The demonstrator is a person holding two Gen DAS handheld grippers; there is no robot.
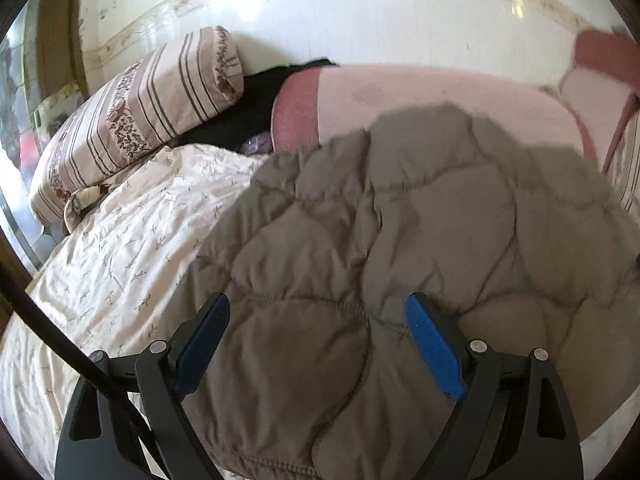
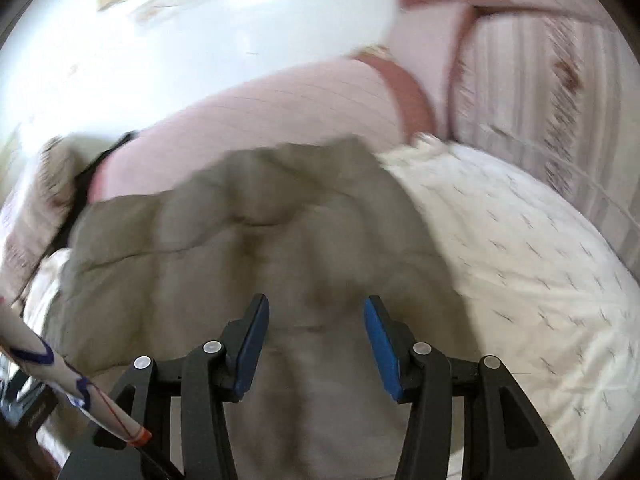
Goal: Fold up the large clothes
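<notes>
Bed (image 1: 100, 280) in white sprigged sheet, grey quilted jacket (image 1: 360, 260), striped pillow (image 1: 132, 120)

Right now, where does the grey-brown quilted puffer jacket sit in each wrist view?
Left wrist view: grey-brown quilted puffer jacket fills the centre and right, running under the open left gripper.
Right wrist view: jacket fills centre-left, beneath the right gripper.
Shared landmark: pink folded blanket just behind it.

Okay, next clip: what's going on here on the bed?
A person with a gripper in each hand is folding a grey-brown quilted jacket spread on a white bedspread. The left gripper and right gripper both hover over the jacket, open, with nothing pinched. A striped pillow lies beyond.
</notes>
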